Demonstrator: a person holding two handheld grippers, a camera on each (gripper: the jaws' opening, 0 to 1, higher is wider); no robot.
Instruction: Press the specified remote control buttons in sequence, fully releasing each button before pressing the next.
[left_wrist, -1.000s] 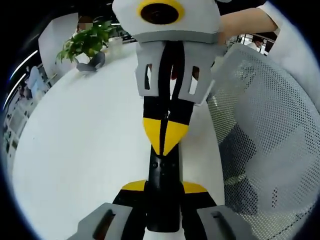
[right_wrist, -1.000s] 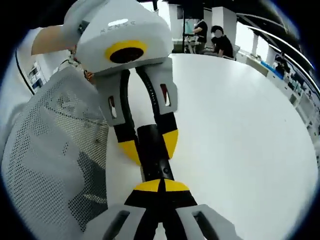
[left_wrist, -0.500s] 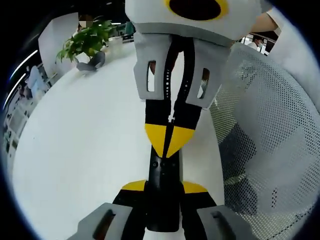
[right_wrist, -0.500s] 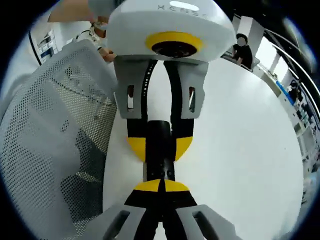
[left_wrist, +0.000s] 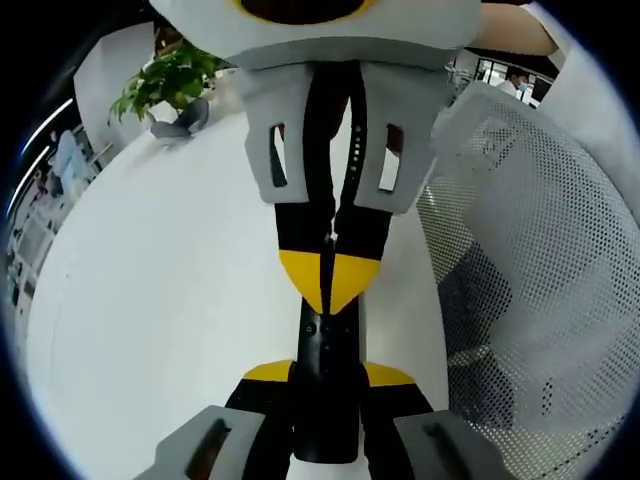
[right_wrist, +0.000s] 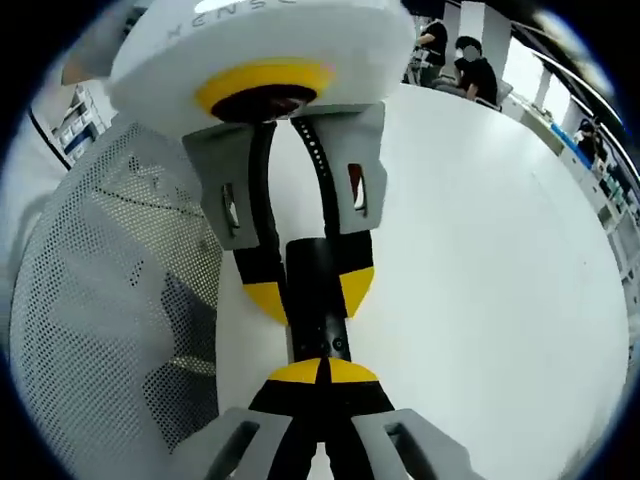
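Observation:
A slim black remote control (left_wrist: 328, 340) sticks out forward from my left gripper (left_wrist: 327, 372), which is shut on its sides with the yellow fingertips on either side. My right gripper (left_wrist: 327, 285) comes in from the top, shut, with its joined yellow tips resting on the remote's upper face. In the right gripper view my right gripper (right_wrist: 322, 370) rises from the bottom, shut, tips against the near end of the remote (right_wrist: 315, 320). Opposite it, the left gripper (right_wrist: 308, 295) clamps the remote between its jaws. The buttons under the tips are hidden.
Everything hangs over a white table (left_wrist: 160, 300). A grey mesh chair back (left_wrist: 540, 260) stands close beside the grippers. A potted plant (left_wrist: 170, 85) sits at the table's far edge. People (right_wrist: 470, 70) are seated in the background, beyond the table.
Both hands have tilted a little, so the opposite gripper's body looms larger in each view. The right gripper's shut tips stay on the remote, still held in the left jaws.

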